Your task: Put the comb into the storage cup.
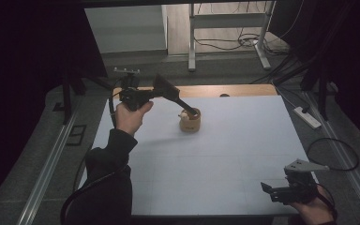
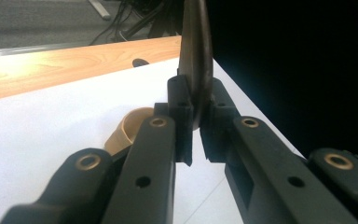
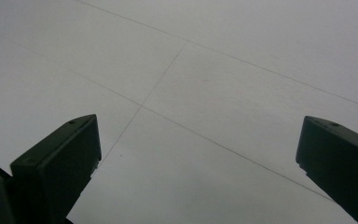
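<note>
left gripper (image 1: 157, 91) pinching a dark spatula (image 1: 173, 96) by its blade | handle slants down-right into the wooden cup (image 1: 190, 121) mid-table | right gripper (image 1: 274, 190) spread wide, idle near corner, way farther off

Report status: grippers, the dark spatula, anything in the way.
Left gripper shut on spatula, handle end in wooden cup. Right gripper open, idle. Nothing in the way.

Dark spatula (image 1: 172, 95) tilted into wooden cup (image 1: 190, 121)
</note>
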